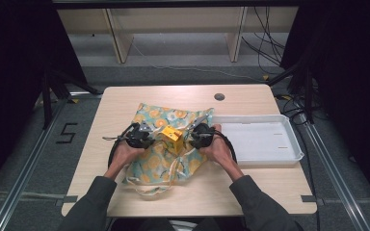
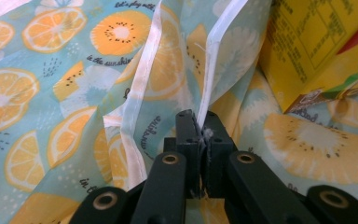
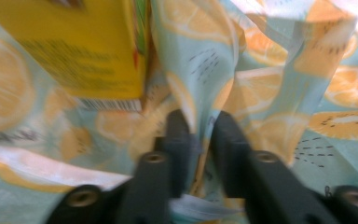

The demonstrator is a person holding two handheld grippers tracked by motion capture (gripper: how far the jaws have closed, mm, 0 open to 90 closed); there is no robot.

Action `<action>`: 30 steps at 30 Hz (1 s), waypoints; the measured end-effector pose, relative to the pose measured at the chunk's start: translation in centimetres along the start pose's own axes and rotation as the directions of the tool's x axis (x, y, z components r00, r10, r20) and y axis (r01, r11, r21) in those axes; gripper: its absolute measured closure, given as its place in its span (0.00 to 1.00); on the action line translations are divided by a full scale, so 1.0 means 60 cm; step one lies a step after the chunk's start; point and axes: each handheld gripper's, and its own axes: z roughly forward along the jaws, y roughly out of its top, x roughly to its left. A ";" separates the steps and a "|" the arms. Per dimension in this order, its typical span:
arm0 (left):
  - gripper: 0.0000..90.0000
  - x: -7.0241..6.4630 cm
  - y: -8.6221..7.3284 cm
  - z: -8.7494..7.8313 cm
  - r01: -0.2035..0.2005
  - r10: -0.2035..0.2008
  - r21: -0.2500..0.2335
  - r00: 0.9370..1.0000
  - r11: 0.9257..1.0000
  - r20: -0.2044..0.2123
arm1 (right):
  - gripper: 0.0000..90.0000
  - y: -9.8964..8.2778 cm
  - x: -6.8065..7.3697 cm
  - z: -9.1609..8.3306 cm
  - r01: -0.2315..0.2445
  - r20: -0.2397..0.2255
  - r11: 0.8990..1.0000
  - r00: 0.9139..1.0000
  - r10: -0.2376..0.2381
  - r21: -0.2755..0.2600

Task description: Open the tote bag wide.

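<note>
Fruit-print cloth bag [image 1: 166, 144] lies spread across the middle of the counter [image 1: 250, 187], handles trailing toward 6 o'clock. A yellow carton [image 1: 172, 138] stands on the cloth, dead centre between my 2 grippers.

Left gripper [image 1: 147, 136], at 9 o'clock of the carton: jaws clamped tight on a white-edged fold of the bag [image 2: 205, 84]. I read this pinch as there to lift that side of the opening so the carton can sit inside.

Right gripper [image 1: 196, 136], at 3 o'clock of the carton: jaws a little apart, a ridge of cloth [image 3: 200, 112] standing in the gap; the pads do not seem to press it. View is blurred, so I hold this loosely.

White tray [image 1: 289, 154] sits at 3 o'clock of the bag, apart from the work, probably as a holding place.
</note>
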 end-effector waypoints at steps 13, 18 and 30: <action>0.88 -0.001 0.008 -0.061 0.002 -0.001 -0.050 1.000 0.999 0.009 | 0.82 -0.005 0.033 -0.095 0.062 -0.022 0.991 0.998 -0.065 -0.116; 0.92 -0.007 0.002 -0.081 -0.017 0.018 -0.054 1.000 0.998 0.013 | 0.95 -0.030 0.037 -0.059 0.085 -0.044 0.996 0.995 -0.085 -0.001; 0.90 -0.021 -0.024 -0.107 0.015 -0.012 -0.062 0.999 0.998 0.039 | 0.91 -0.044 0.049 -0.033 0.125 -0.052 0.989 0.991 -0.122 0.074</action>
